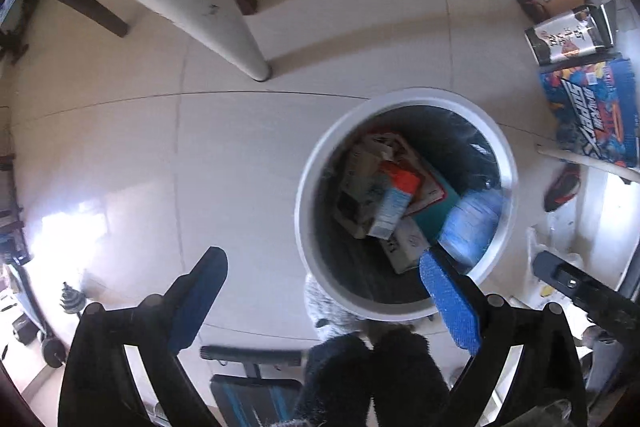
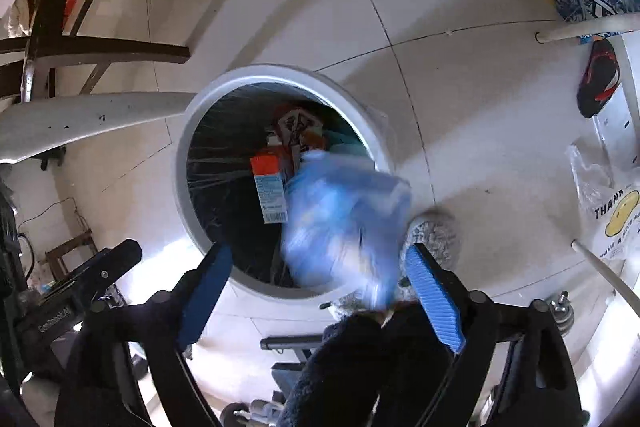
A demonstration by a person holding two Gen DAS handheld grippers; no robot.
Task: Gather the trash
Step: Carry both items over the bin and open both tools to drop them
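Observation:
A round white trash bin [image 1: 308, 211] with a dark liner stands on the tiled floor; it also shows in the right wrist view [image 2: 182, 163]. Inside lie cardboard pieces and an orange-and-white carton [image 1: 394, 201] [image 2: 269, 187]. A blue plastic packet [image 2: 344, 219], blurred, hangs over the bin's near rim between the right gripper's fingers without touching them; it shows at the bin's right side in the left wrist view [image 1: 474, 223]. My right gripper [image 2: 320, 291] is open above the bin's edge. My left gripper [image 1: 320, 301] is open and empty, left of the bin.
A white table leg [image 1: 224, 23] and dark chair legs [image 2: 100, 47] stand beyond the bin. A blue printed box [image 1: 592, 115], a dark box [image 1: 568, 37], a plastic bag [image 2: 612, 203] and a shoe [image 2: 598, 83] lie right. Fuzzy slippers [image 2: 434, 231] and dumbbells [image 1: 74, 297] sit near.

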